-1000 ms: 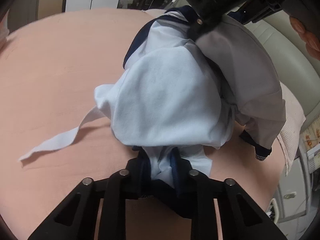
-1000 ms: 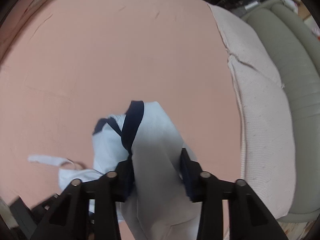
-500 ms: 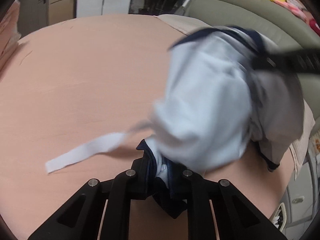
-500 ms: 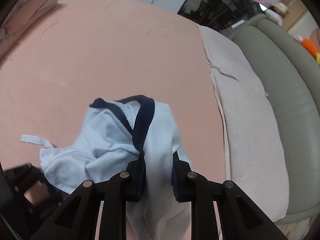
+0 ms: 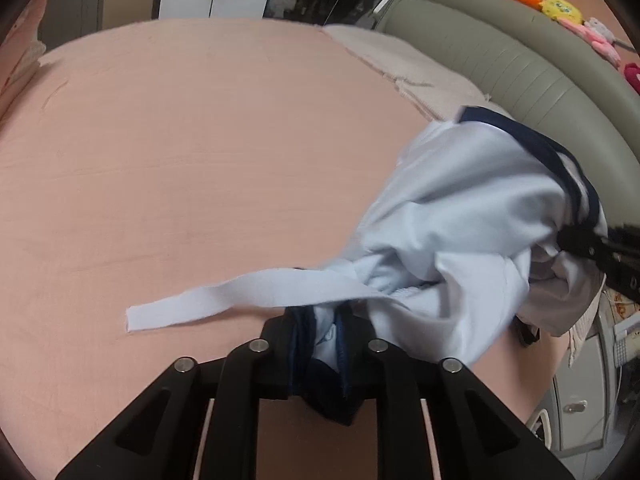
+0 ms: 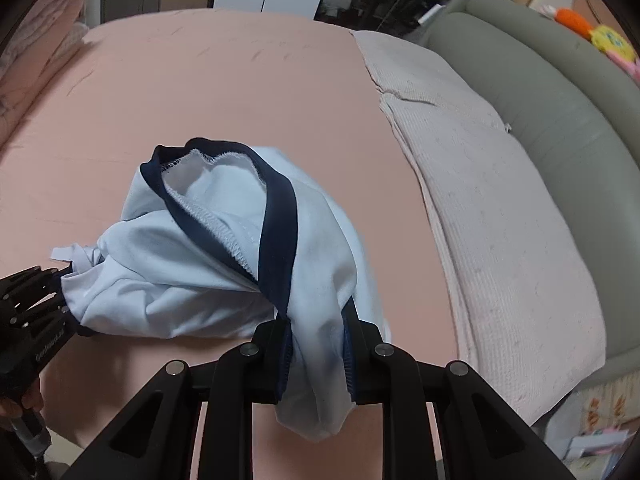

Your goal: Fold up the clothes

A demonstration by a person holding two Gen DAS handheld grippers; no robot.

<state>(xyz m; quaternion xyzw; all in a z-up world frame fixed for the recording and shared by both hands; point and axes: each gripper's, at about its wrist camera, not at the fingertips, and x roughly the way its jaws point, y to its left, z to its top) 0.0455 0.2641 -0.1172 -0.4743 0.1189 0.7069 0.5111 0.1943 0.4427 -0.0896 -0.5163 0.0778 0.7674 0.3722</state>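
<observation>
The light blue garment (image 5: 460, 216) used to hang bunched up in front of the left tool (image 5: 320, 340). Now it is pulled out sideways between the two tools, over the pink bed (image 5: 180, 160). The left tool's jaws have just opened a little, still pinching the dark hem. The right tool (image 6: 318, 344) pinches the other end. The strip (image 5: 224, 300) lies flat. Lots of bare bed lies beyond; the bed's right edge and grey headboard (image 6: 560, 120) are close.

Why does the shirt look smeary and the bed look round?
Left wrist view: the shirt is smeared at its edges by motion blur. Right wrist view: the shirt's stitching is crisp, only its lower right edge soft. Both views: the fisheye lens bends the bed into a curve.
</observation>
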